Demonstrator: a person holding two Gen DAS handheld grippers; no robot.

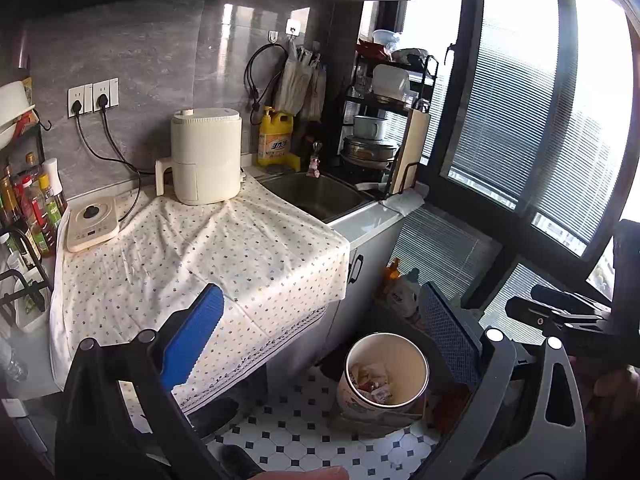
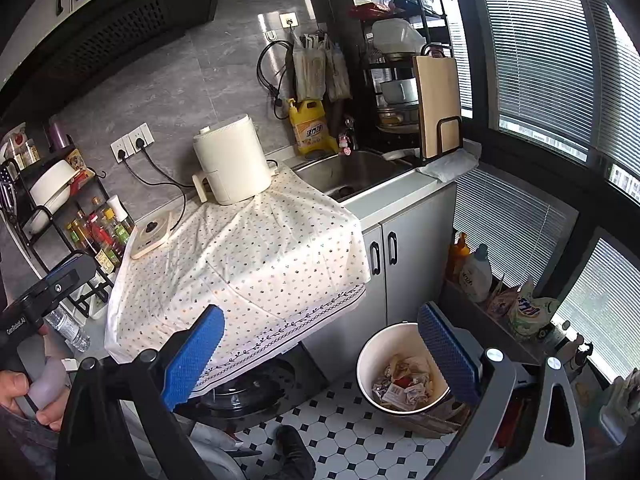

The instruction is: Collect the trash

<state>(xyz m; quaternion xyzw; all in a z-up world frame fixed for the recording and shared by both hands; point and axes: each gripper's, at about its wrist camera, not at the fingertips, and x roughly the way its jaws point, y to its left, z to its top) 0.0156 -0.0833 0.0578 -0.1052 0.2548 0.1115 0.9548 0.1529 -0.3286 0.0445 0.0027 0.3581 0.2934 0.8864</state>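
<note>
Both claws are held up over the front edge of the counter, jaws spread wide and holding nothing, which suits a pause for looking around rather than a grab.

The left claw (image 1: 320, 328) has the patterned cloth (image 1: 200, 248) just ahead and to its left. The bin (image 1: 384, 376) stands on the tiled floor below and slightly right of its middle, near the right pad. Crumpled wrappers (image 1: 372, 380) already lie in the bin's bottom, so that is where trash belongs.

The right claw (image 2: 320, 344) sees much the same. The bin (image 2: 372, 360) is low and right, partly behind its right pad, with wrappers (image 2: 404, 388) inside. The cloth (image 2: 248, 264) spreads ahead and left. No loose trash shows on the cloth in either view.

Farther ahead of both stand a cream appliance (image 2: 230, 160), a sink (image 2: 352, 172) and a yellow bottle (image 2: 312, 128). These look like kitchen gear, not litter. I judge the counter is done, or nearly so.
</note>
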